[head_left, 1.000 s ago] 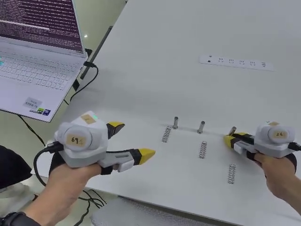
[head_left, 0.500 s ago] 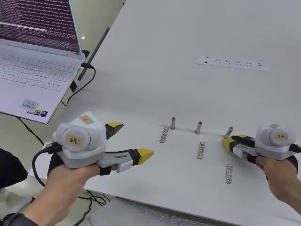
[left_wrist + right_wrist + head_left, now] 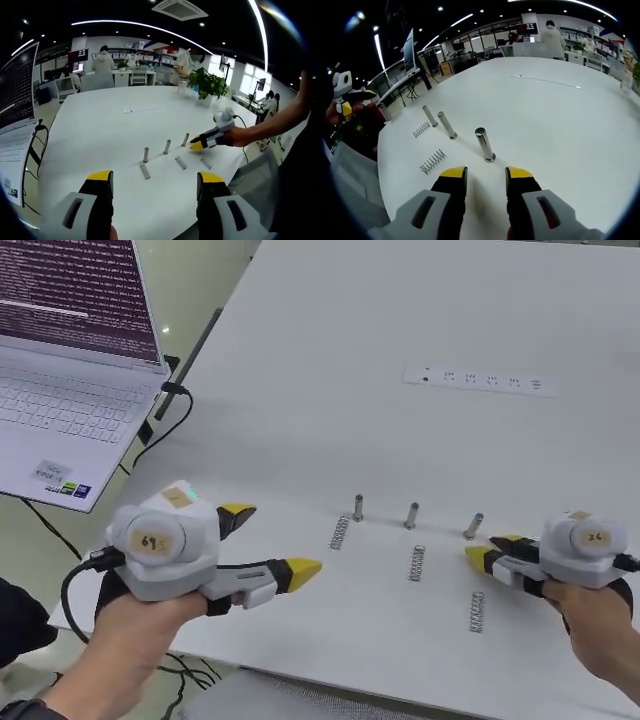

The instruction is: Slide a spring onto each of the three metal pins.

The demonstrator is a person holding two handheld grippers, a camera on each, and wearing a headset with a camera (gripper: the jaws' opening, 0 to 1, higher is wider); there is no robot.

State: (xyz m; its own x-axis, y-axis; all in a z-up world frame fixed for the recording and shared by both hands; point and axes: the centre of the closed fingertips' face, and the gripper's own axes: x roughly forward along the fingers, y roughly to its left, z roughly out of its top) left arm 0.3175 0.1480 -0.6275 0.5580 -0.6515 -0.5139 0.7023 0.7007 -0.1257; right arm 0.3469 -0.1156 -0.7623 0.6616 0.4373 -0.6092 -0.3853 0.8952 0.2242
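An open laptop (image 3: 60,390) sits off the table's left edge. The left gripper (image 3: 278,538) hangs over the near-left corner of the table (image 3: 330,360), its jaws spread wide with nothing between them.

By my reading no part of the task is done yet. All three pins are bare and all three springs lie loose on the table, so three slides remain.

The pins stand upright in a row running left to right, a short way in from the near edge. They are short, shiny steel posts with rounded tops, and a small collar shows at the foot of the nearest in the right gripper view. The left pin (image 3: 358,507) has the left spring (image 3: 340,532) just beside it on the near-edge side. The middle pin (image 3: 411,516) has the middle spring (image 3: 416,563) lying a little nearer the edge. The right pin (image 3: 473,526) has the right spring (image 3: 477,611) closest of all to the near edge. Each spring is a thin grey wire coil lying flat and pointing roughly toward its pin.

The right gripper (image 3: 492,549) hovers just right of the right pin. Its jaws are set to a narrow gap and grip nothing, with that pin standing just ahead of the tips.

Toward the far right, a white power strip (image 3: 480,380) lies well apart from the work.
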